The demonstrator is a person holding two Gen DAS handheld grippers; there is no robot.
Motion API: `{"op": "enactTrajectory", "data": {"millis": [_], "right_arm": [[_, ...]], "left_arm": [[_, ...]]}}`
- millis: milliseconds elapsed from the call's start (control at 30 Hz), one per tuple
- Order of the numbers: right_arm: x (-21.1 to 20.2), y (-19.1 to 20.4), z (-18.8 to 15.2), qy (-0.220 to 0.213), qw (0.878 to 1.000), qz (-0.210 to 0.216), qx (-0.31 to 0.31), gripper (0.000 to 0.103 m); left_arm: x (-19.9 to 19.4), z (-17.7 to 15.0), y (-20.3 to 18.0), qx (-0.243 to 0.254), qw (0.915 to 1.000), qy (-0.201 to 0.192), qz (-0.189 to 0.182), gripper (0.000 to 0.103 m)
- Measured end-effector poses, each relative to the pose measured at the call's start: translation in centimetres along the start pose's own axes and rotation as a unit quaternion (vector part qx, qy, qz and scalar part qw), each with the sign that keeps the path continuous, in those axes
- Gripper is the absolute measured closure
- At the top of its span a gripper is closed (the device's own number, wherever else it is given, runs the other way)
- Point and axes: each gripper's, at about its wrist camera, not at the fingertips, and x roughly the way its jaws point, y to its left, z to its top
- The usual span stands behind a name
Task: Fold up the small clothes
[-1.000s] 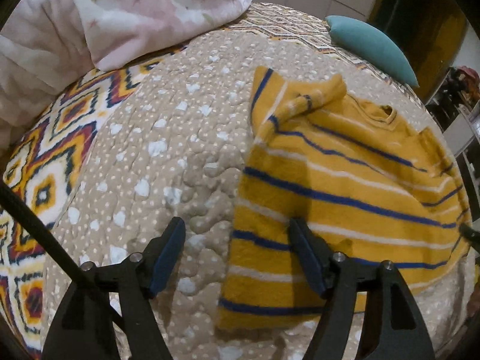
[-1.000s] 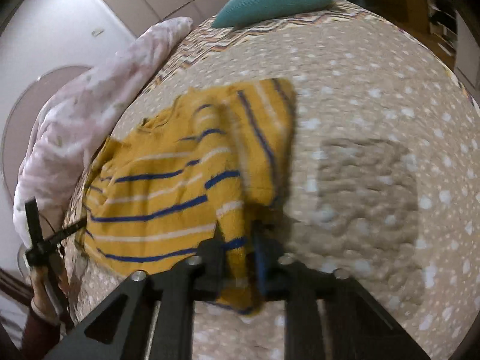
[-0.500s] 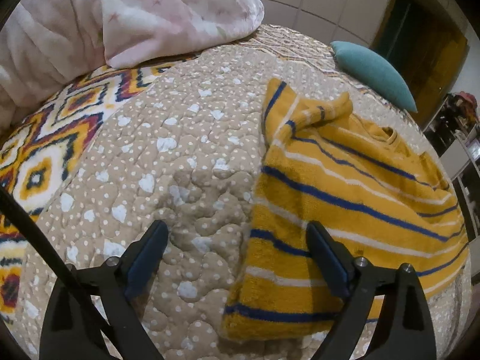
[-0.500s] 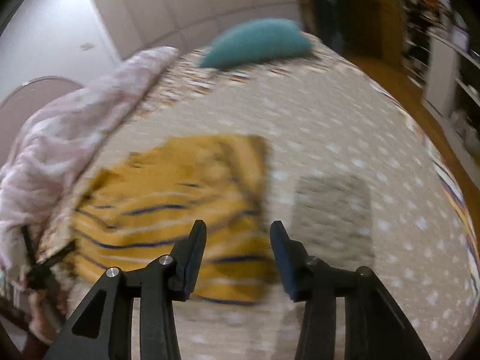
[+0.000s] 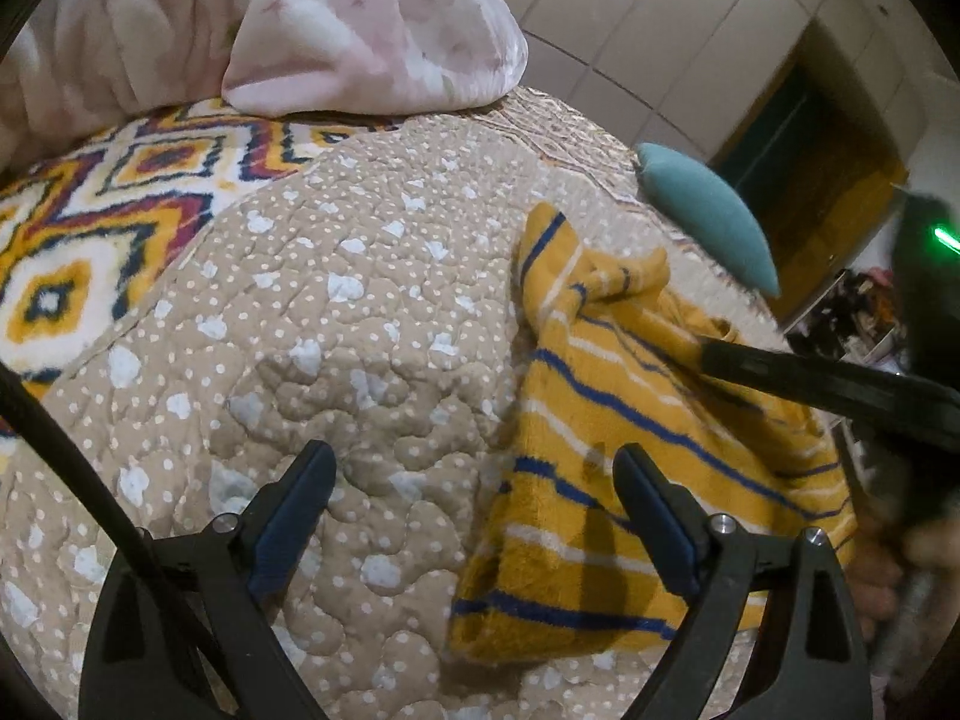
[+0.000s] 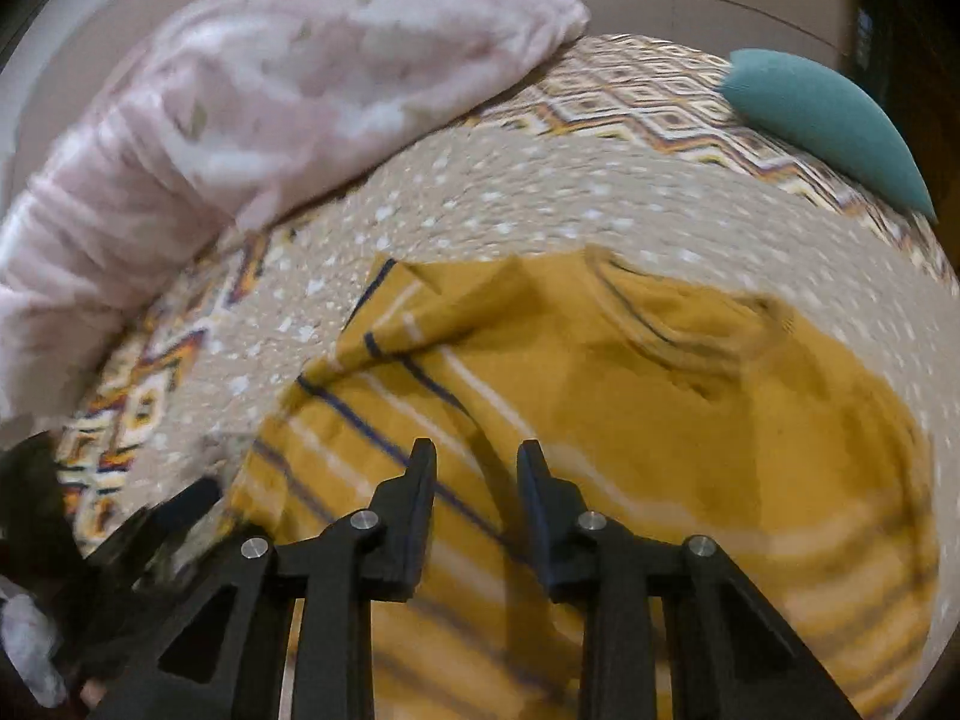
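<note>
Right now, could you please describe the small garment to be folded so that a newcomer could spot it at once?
Start from the bed's beige dotted quilt. Between the pink blanket and the teal pillow lies a sweater, partly folded. It is the only mustard-yellow thing there, crossed by blue and white stripes.

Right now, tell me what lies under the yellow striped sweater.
The yellow striped sweater lies on the beige dotted quilt, which shows all around it. Whatever sits directly beneath the fabric is covered.
</note>
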Motion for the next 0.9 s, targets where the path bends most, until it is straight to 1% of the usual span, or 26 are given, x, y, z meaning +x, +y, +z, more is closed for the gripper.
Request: {"op": "enactTrajectory", "data": {"millis": [133,200,300,333,400,467,500,600,700,767,800,833,867,900], "right_arm": [[5.5,2.3,3.0,0.04,0.998,-0.042,-0.036,0.073],[7.3,2.9,4.6,0.046,0.997,-0.055,-0.038,0.072],[8.9,3.9,6.6,0.052,0.996,-0.065,-0.044,0.072],[9.4,4.1,7.1,0.061,0.994,-0.073,-0.05,0.071],[9.0,4.2,7.7,0.07,0.993,-0.078,-0.055,0.071],[7.2,3.8,7.8,0.058,0.995,-0.064,-0.055,0.07],[5.8,3.4,7.6,0.045,0.996,-0.054,-0.053,0.067],[0.7,0.4,5.5,0.018,0.999,-0.027,-0.029,0.065],[-3.1,-4.9,1.6,0.02,0.999,-0.009,0.023,0.065],[-4.2,-8.0,-0.9,0.032,0.998,0.002,0.051,0.065],[-4.4,-9.3,-1.9,0.036,0.997,0.0,0.062,0.065],[-4.5,-11.0,-3.2,0.042,0.996,-0.011,0.078,0.065],[-4.3,-12.6,-4.2,0.05,0.994,-0.024,0.095,0.066],[-4.0,-14.3,-5.3,0.063,0.99,-0.049,0.114,0.068]], "left_arm": [[0.1,0.0,-0.3,0.006,1.0,0.004,0.005,0.01],[0.2,0.0,-0.5,0.009,0.9999,0.006,0.006,0.009],[0.1,0.0,-0.3,0.005,1.0,0.006,-0.001,0.008],[0.1,0.0,-0.2,0.003,1.0,0.005,-0.004,0.008],[0.1,0.1,-0.1,0.0,1.0,0.005,-0.008,0.008],[0.0,0.0,0.0,-0.003,0.9999,0.003,-0.012,0.008],[0.0,0.0,0.1,-0.005,0.9999,0.002,-0.014,0.008],[-0.1,0.0,0.2,-0.008,0.9998,0.002,-0.017,0.008],[0.0,0.0,0.1,-0.005,0.9999,0.003,-0.013,0.008],[0.0,-0.1,-0.1,-0.002,1.0,0.004,-0.008,0.008],[0.0,-0.1,-0.1,-0.001,1.0,0.004,-0.007,0.008],[-0.1,-0.1,-0.1,-0.001,1.0,0.004,-0.006,0.008],[-0.1,-0.1,-0.2,0.0,1.0,0.004,-0.005,0.008],[-0.1,-0.2,-0.2,0.0,1.0,0.004,-0.004,0.008]]}}
